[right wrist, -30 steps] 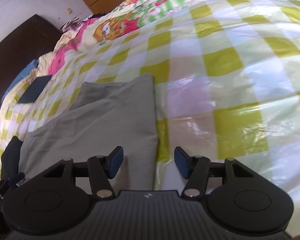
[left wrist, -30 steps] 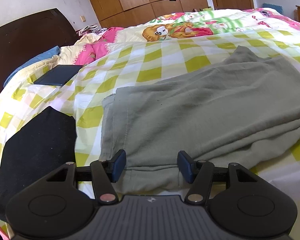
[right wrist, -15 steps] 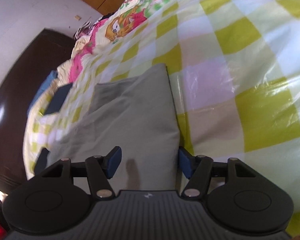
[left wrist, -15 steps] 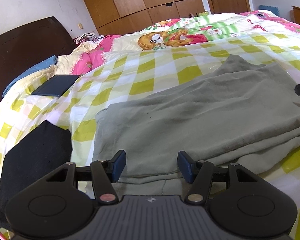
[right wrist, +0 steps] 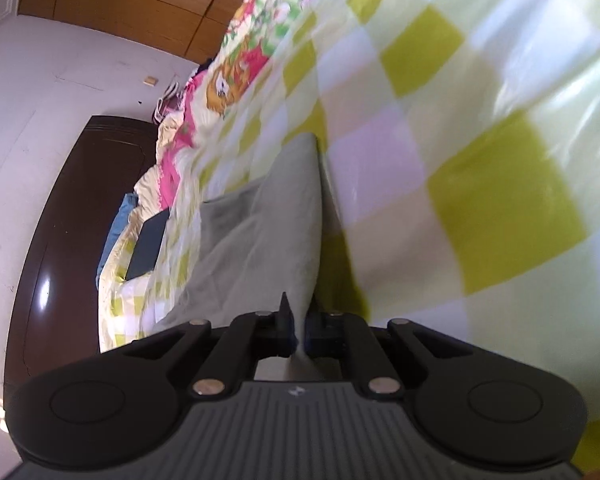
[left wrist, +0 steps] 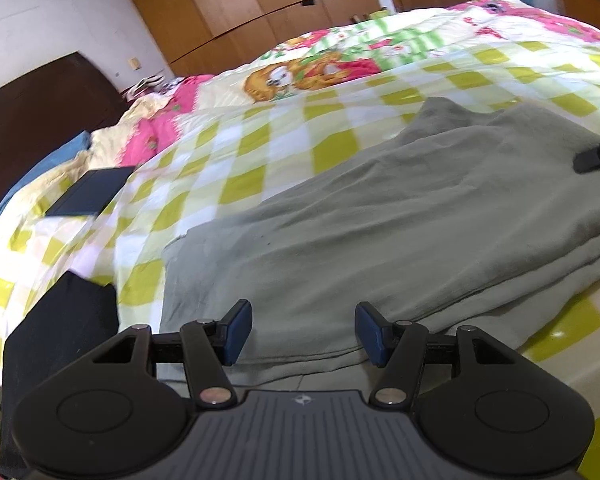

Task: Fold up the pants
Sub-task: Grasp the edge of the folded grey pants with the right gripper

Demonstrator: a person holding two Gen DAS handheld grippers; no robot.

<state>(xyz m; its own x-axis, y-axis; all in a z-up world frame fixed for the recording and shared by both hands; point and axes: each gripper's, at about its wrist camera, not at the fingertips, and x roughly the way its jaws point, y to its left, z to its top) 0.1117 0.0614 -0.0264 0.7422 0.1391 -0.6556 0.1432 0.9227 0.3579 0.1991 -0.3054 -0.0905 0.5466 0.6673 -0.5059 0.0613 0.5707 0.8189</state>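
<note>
The grey pants lie folded lengthwise across the yellow-checked bed cover. My left gripper is open just above the near left end of the pants, its blue pads to either side of the cloth edge. My right gripper is shut on the other end of the pants and lifts that edge off the cover. Part of the right gripper shows at the right edge of the left wrist view.
A black garment lies at the near left corner of the bed. A dark flat book-like thing lies near the pillows. A dark headboard stands to the left, and wooden wardrobes stand behind the bed.
My right gripper has closed on the pants' end and tilted, lifting the edge. My left gripper has dropped lower and nearer to the pants, still open.
</note>
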